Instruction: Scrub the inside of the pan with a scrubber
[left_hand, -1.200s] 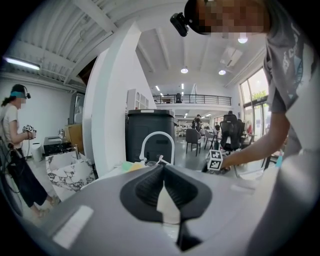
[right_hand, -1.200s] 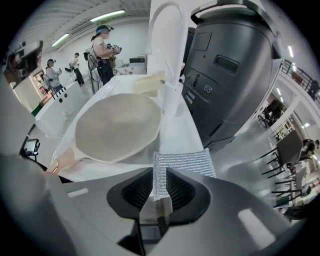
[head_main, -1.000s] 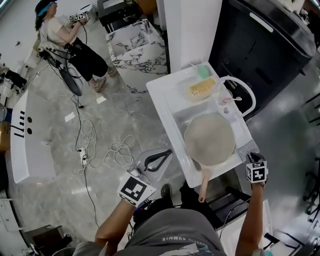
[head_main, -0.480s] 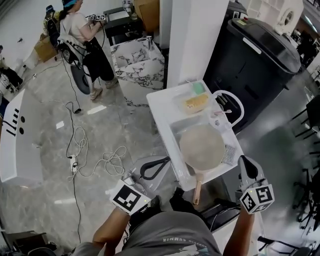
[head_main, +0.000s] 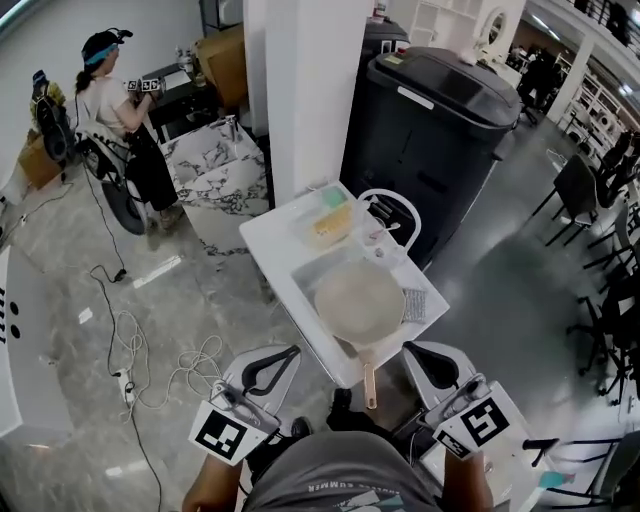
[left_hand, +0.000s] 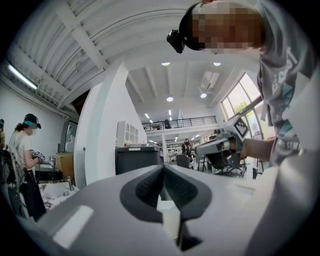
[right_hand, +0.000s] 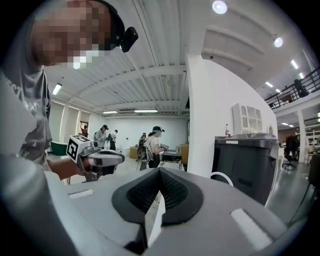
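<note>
**Student:** Fig. 1. What state were the claws in, and where was the pan?

**Tutor:** The left claw (left_hand: 163, 170) and the right claw (right_hand: 159, 172) were both fully closed, with nothing between their pads, and were held level near the body. The pan (head_main: 358, 298) lay in the basin of the white tabletop (head_main: 268, 245), apart from both claws. Its handle (head_main: 369, 385) overhung the near edge.

**Student:** What could have gone wrong from there?

**Tutor:** Probably two things. No scrubber was in hand. A grey mesh pad (head_main: 415, 305) lay just beside the pan, and a yellow sponge (head_main: 330, 224) sat farther back. A claw that reached in closed would merely have pushed the pad off the rim. The overhanging handle could also have been knocked, turning the pan.

**Student:** And the surroundings?

**Tutor:** A large hall with a polished grey floor (head_main: 520, 290) and loose cables (head_main: 150, 350). A white pillar (head_main: 295, 90) and a black bin (head_main: 440, 130) stood behind the tabletop. A person (head_main: 115, 110) worked well apart.
</note>
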